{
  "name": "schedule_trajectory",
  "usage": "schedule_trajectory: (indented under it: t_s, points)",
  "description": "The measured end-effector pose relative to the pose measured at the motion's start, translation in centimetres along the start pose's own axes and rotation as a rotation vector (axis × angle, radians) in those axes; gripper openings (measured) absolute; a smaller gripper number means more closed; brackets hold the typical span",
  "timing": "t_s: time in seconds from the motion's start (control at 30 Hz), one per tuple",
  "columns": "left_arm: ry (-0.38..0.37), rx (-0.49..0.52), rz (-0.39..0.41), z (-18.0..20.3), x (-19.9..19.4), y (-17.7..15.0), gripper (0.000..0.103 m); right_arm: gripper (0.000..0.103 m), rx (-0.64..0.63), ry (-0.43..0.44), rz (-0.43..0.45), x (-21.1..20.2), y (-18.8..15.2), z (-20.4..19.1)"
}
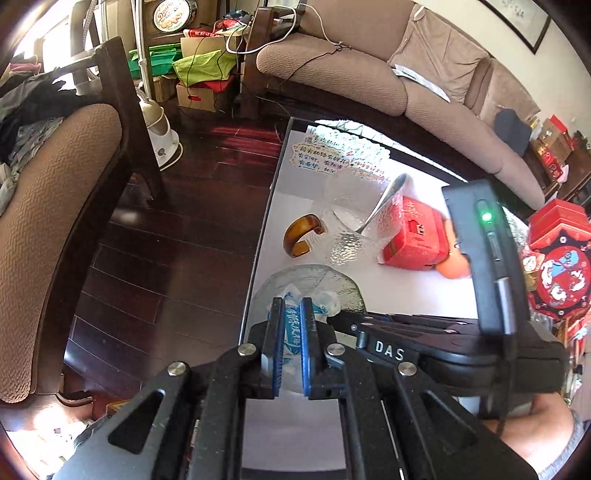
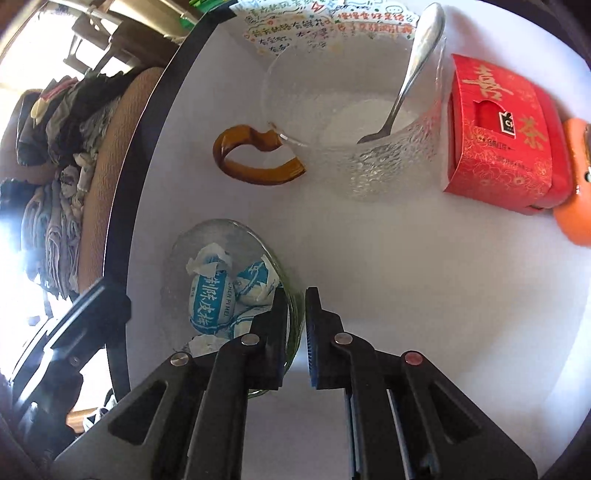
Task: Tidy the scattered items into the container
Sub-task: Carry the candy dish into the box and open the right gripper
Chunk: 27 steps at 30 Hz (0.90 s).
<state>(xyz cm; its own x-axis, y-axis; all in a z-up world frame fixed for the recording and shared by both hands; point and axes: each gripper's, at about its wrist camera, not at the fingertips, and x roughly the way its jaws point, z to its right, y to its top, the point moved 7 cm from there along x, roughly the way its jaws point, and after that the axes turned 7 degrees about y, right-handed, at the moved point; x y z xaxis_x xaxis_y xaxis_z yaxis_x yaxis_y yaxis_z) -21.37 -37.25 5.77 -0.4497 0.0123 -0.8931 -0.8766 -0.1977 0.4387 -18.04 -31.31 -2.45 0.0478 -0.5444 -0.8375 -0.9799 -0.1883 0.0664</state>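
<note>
A shallow clear glass dish stands near the left edge of the white table. Blue-and-white wrapped candies lie in it. My left gripper points down over the dish, shut on one such candy whose printed wrapper shows between the pads. My right gripper is shut on the dish's right rim, one finger inside and one outside. Its black body reaches in from the right in the left wrist view.
Beyond the dish stands a textured glass mug with an amber handle and a spoon inside. A red box and an orange object lie to its right, and a handwritten note at the back. The table's dark edge runs along the left.
</note>
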Motion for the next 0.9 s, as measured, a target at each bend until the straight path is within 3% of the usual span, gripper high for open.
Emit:
schedule_trajectory:
  t_s: [0.23,0.5,0.57,0.63,0.9]
  points:
    - [-0.04,-0.003,0.013,-0.5,-1.6,-0.3,0.006,0.01,-0.078,0.043,-0.124,0.3,-3.0,-0.7]
    - [-0.036,0.01,-0.002,-0.4,-1.4,-0.8,0.006,0.011,-0.084,0.054,-0.13,-0.4,-3.5,0.3]
    - [-0.039,0.02,-0.008,0.0,-1.3,-0.9,0.006,0.017,-0.047,0.09,-0.133,-0.8,-3.4,0.8]
    - [-0.039,0.039,-0.015,0.5,-1.1,-1.1,0.006,0.024,-0.051,0.094,-0.091,-2.2,-3.2,1.1]
    - [-0.02,0.06,-0.024,1.5,-0.7,-1.4,0.009,0.024,-0.171,0.008,0.099,-12.2,-3.6,3.3]
